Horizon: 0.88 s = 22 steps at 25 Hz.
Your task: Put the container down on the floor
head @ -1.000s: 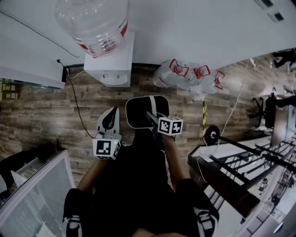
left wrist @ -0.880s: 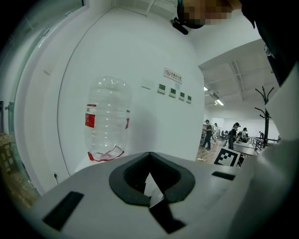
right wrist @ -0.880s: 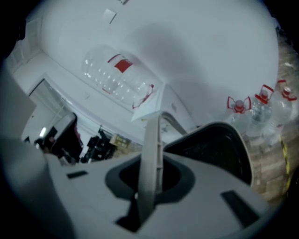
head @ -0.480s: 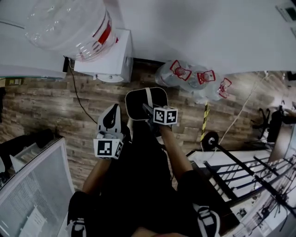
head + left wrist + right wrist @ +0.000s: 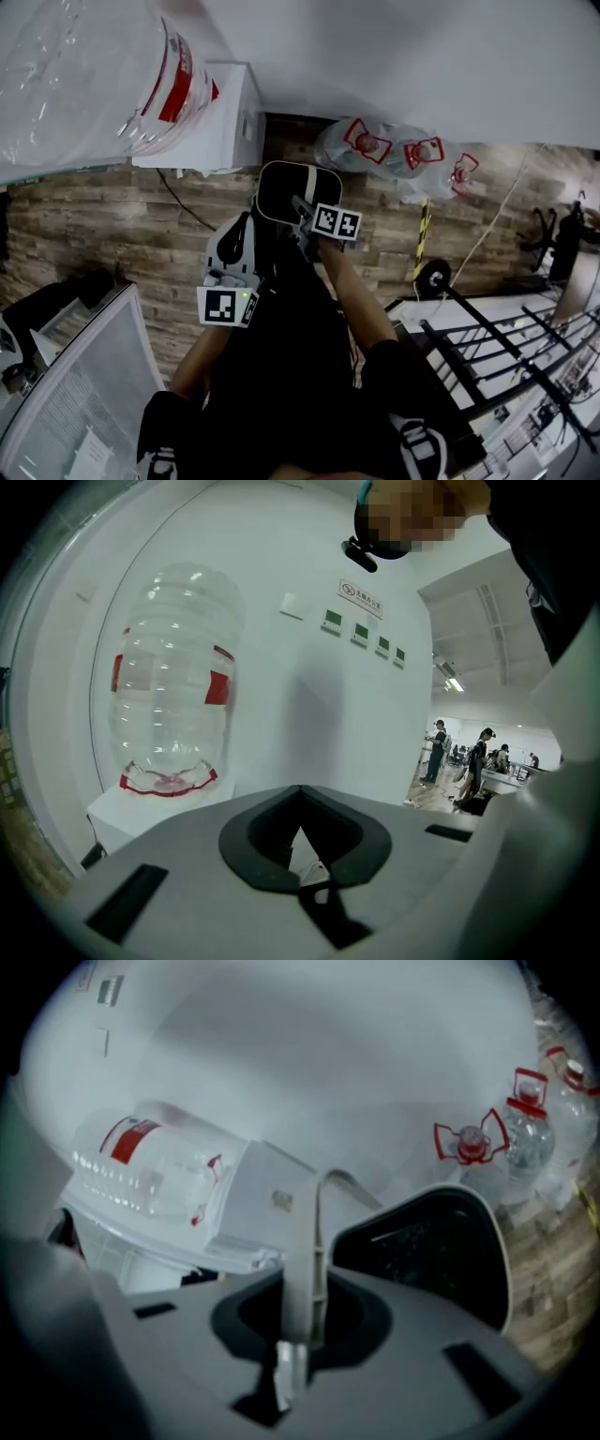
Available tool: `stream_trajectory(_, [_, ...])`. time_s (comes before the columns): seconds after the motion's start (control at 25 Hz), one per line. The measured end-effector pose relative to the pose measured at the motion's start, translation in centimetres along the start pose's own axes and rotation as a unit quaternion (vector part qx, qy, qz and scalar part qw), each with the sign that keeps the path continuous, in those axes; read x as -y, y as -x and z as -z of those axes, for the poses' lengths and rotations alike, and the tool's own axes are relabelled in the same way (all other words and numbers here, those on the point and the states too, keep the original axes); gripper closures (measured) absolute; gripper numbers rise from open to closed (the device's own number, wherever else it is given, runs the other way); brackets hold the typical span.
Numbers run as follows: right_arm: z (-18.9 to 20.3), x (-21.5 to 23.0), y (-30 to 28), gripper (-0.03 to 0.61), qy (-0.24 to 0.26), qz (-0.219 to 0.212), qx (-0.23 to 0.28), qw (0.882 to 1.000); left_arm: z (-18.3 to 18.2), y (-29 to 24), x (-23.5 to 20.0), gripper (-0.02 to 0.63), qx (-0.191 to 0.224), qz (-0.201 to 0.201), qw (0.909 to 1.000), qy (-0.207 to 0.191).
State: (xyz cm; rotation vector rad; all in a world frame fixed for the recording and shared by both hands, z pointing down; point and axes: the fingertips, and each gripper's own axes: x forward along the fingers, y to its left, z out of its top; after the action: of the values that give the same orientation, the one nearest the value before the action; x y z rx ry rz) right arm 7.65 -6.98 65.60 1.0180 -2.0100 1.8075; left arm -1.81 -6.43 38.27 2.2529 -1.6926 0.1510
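The container (image 5: 298,192) is a black bucket with a pale rim and a grey bail handle (image 5: 305,1241). It hangs over the wood-pattern floor (image 5: 94,234), just in front of my body. My right gripper (image 5: 305,225) is shut on that handle, and the right gripper view shows the strap pinched between the jaws with the open bucket (image 5: 427,1251) beyond. My left gripper (image 5: 234,248) is beside the bucket on its left, apart from it. In the left gripper view its jaws (image 5: 300,799) are shut with nothing between them.
A white water dispenser (image 5: 211,122) with a large clear bottle (image 5: 84,75) stands against the wall ahead on the left. Several clear water jugs with red handles (image 5: 394,155) sit on the floor to the right. A white cabinet (image 5: 84,394) is at lower left and a black rack (image 5: 487,347) at lower right.
Both grippers and the hanging container have shifted forward toward the wall. The dispenser bottle now fills far more of the upper left. The right gripper's hold on the handle is unchanged.
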Motion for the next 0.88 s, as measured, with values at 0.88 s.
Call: stream_trajectory(0.88, [-4.2, 12.1, -15.8, 0.523, -0.016, 0.016, 0.014, 1.0, 5.7, -8.9, -2.3, 0.588, -0.043, 0.052, 0.9972, 0.031])
